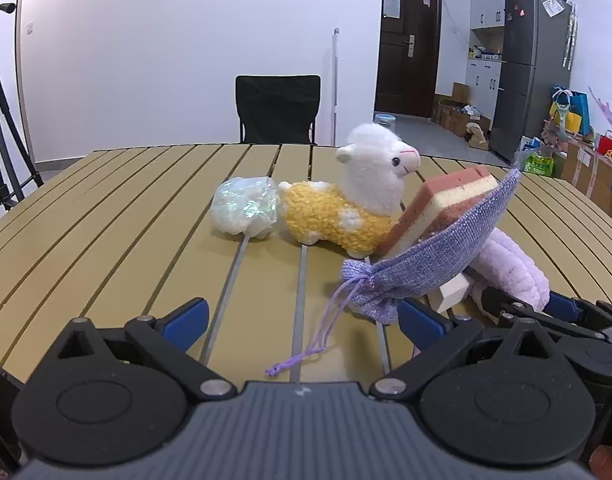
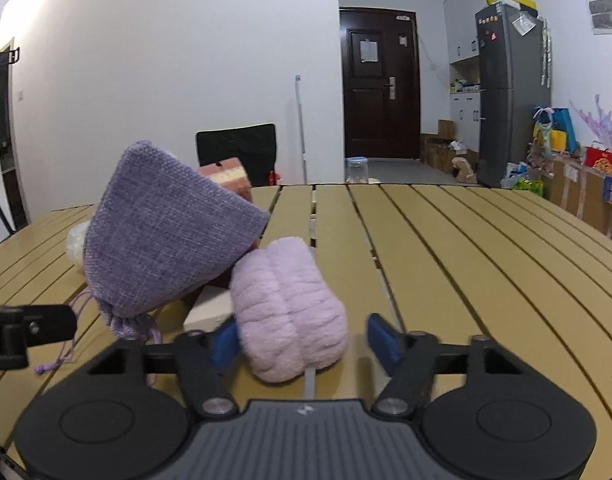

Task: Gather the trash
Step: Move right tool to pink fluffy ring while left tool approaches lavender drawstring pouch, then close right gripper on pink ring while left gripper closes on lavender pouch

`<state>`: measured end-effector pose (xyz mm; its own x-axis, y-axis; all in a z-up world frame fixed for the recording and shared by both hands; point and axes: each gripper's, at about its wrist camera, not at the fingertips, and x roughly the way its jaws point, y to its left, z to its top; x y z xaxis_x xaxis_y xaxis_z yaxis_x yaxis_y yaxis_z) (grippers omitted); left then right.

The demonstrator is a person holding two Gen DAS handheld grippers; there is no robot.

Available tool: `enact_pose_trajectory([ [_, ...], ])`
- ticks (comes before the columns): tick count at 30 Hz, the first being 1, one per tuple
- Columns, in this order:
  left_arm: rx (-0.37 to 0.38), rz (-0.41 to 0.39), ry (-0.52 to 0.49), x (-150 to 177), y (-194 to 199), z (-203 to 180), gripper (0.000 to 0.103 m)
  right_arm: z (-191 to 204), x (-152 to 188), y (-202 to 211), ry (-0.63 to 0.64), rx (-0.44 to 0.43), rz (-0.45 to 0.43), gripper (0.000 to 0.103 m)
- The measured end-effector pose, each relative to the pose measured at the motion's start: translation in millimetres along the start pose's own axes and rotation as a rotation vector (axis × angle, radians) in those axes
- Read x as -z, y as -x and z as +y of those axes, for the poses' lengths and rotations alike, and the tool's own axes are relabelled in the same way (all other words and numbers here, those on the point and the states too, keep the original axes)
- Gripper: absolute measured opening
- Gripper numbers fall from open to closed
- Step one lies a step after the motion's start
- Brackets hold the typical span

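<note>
My left gripper wide open, empty; only its view shows white-and-yellow plush alpaca. My right gripper open, straddling fluffy lilac towel roll, ungripped.

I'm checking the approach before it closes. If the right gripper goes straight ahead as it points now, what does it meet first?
The pink fluffy towel roll. It already lies between the open fingers of the right gripper, nearer the left one, so pushing on would probably meet the roll before the purple pouch beside it.

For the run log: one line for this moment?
left gripper: open | right gripper: open around lilac towel | purple pouch: leaning, ungrasped
</note>
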<state>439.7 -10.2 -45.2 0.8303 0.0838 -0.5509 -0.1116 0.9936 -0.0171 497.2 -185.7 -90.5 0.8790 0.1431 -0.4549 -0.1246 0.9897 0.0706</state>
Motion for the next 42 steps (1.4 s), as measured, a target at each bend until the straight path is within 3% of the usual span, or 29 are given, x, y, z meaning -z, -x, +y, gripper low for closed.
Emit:
enact_pose_trajectory([
  [12, 0.068, -0.035, -0.08, 2, -2, -18, 0.103, -12, -1, 22, -0.023, 0.005, -0.087, 0.041],
  [24, 0.163, -0.029, -0.109, 3, -14, -32, 0.103, -51, 0, 59, -0.084, 0.089, -0.183, 0.03],
  [35, 0.227, -0.01, -0.055, -3, -36, -41, 0.103, -80, 6, 71, -0.073, 0.132, -0.171, 0.03],
  [42, 0.228, 0.0, -0.041, -3, -48, -46, 0.103, -91, 7, 72, -0.072, 0.152, -0.164, 0.03],
])
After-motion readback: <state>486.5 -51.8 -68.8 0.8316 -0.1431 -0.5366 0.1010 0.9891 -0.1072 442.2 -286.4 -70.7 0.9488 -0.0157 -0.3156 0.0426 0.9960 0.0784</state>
